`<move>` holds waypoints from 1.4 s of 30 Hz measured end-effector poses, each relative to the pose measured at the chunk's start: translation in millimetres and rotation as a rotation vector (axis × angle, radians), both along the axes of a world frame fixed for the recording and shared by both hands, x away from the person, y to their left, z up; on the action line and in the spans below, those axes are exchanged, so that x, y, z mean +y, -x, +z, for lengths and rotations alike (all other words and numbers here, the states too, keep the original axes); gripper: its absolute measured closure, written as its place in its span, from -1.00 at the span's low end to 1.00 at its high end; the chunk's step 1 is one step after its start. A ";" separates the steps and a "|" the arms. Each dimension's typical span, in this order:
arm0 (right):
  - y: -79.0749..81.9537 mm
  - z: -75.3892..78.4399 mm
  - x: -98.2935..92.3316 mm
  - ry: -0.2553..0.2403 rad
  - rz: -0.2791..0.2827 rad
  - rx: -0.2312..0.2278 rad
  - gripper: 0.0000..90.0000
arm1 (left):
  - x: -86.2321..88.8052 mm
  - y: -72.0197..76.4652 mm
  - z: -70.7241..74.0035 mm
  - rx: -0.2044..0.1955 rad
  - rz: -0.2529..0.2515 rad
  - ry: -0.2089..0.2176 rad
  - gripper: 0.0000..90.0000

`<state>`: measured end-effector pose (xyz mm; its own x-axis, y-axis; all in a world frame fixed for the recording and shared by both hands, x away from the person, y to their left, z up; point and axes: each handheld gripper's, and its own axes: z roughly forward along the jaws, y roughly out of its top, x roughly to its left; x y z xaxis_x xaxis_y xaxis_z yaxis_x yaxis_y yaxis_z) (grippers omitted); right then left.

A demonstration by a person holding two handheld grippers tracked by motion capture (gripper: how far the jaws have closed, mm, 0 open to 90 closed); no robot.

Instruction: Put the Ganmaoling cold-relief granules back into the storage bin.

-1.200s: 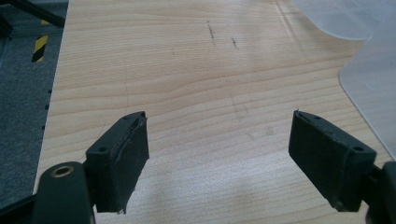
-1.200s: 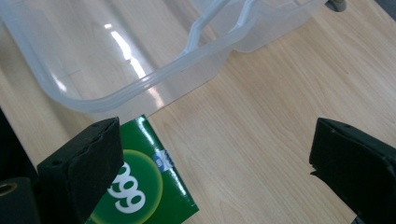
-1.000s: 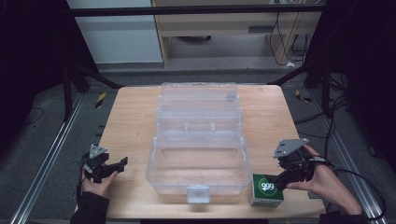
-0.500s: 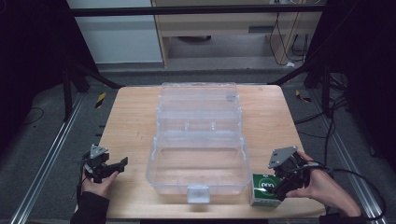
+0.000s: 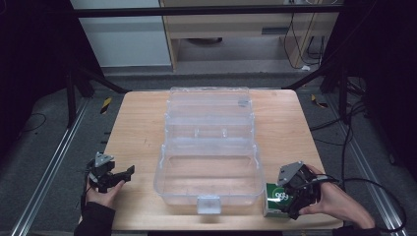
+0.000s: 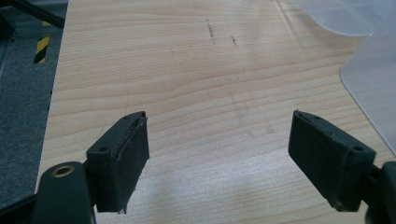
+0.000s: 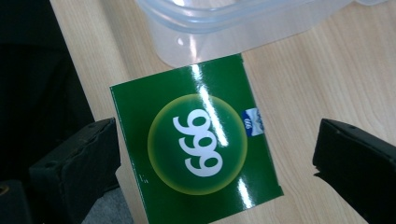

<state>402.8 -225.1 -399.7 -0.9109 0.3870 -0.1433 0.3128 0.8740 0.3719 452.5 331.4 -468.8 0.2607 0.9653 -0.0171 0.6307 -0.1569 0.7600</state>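
Black two-jaw tool (image 5: 295, 199) with grey three-cornered plate, trailing cable, dark sleeves.

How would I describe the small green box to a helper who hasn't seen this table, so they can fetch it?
On the light wooden table, find the large clear plastic storage case lying open in the middle. Just off its near right corner, by the table's front edge, sits the small green box. It is the only coloured item, glossy green with white 999 in a yellow-green circle.
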 end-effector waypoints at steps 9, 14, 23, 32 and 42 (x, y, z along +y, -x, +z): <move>-0.6 -8.9 4.7 0.033 0.037 0.027 -0.97 | -0.1 -0.1 -0.1 0.000 0.000 -0.001 -0.57; -2.5 -15.3 9.6 0.060 0.068 0.040 -0.97 | 0.0 0.0 -0.1 0.000 -0.001 -0.003 -0.56; -5.9 -28.2 11.4 0.087 0.084 0.071 -0.94 | -0.1 -0.3 -0.5 0.001 -0.001 -0.004 -0.56; -11.7 -36.1 17.5 0.126 0.127 0.105 -0.88 | 0.0 -0.5 -0.8 0.001 -0.001 -0.002 -0.56; -14.9 -39.6 20.3 0.145 0.167 0.122 -0.77 | 0.1 -0.6 -0.6 0.000 -0.001 -0.002 -0.56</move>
<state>417.7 -204.9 -439.3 -0.9744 0.2132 -0.0713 0.1947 0.9588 0.2067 453.1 331.4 -469.4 0.2613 0.9651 -0.0151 0.6310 -0.1590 0.7594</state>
